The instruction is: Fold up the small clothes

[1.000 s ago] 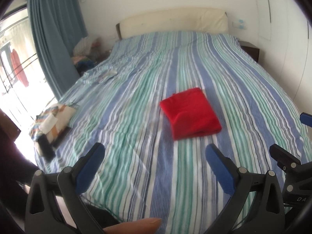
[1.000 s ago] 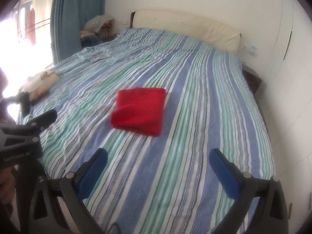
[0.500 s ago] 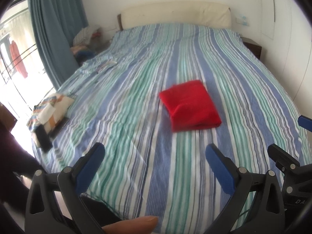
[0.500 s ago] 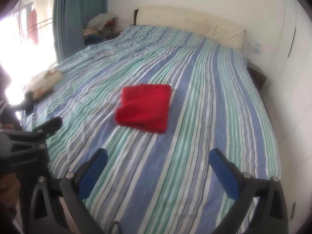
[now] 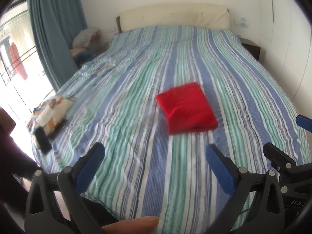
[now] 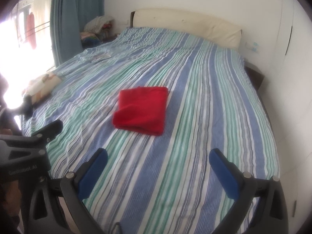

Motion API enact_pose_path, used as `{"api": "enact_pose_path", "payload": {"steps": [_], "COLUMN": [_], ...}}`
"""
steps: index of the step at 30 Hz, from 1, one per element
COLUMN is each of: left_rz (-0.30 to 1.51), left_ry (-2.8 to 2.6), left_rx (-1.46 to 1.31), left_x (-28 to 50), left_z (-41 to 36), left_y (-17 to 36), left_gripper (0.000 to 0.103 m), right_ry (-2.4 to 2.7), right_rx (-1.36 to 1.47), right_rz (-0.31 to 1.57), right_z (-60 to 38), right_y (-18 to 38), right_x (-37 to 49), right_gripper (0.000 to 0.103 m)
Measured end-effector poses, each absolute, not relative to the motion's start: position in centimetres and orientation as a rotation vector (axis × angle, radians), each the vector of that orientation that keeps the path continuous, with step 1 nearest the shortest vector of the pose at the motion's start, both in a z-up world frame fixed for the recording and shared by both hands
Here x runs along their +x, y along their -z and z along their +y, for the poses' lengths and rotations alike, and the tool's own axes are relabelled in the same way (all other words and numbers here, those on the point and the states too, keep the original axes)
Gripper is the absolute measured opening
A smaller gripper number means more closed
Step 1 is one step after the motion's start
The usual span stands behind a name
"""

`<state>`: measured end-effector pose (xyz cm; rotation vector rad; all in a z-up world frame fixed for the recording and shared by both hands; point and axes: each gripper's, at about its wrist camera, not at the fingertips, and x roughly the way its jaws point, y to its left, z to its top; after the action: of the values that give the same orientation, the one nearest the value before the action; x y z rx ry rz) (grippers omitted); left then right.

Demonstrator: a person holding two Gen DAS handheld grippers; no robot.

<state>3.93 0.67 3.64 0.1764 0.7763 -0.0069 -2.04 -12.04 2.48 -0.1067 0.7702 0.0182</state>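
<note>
Big bed (image 5: pixel 195 62) with a blue, green and white striped cover, cream headboard (image 5: pixel 173 16) against a white wall, blue curtain (image 5: pixel 54 31) by a bright window on the left. A folded red cloth (image 5: pixel 187 108) lies flat mid-bed. Both the left tool (image 5: pixel 154 159) and right tool (image 6: pixel 158 163) hang over the foot end, spread wide and empty, well apart from the cloth.

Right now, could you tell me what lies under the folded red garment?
The folded red garment rests directly on the striped bedspread. Whatever might sit between its layers or beneath it is covered.
</note>
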Motion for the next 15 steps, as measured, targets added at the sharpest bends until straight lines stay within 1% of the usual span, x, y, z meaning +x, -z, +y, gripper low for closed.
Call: {"api": "enact_pose_path", "payload": {"steps": [15], "left_rz": [0.807], "left_ry": [0.015], "left_rx": [0.115], "left_x": [4.4], "left_z": [1.6], "left_y": [-3.5], "left_gripper": [0.103], "right_ry": [-0.036], "right_rx": [-0.123], "right_rz": [0.754], "right_z": [-10.8], "right_y": [-2.9], "right_x": [-1.7], "right_gripper": [0.102]}}
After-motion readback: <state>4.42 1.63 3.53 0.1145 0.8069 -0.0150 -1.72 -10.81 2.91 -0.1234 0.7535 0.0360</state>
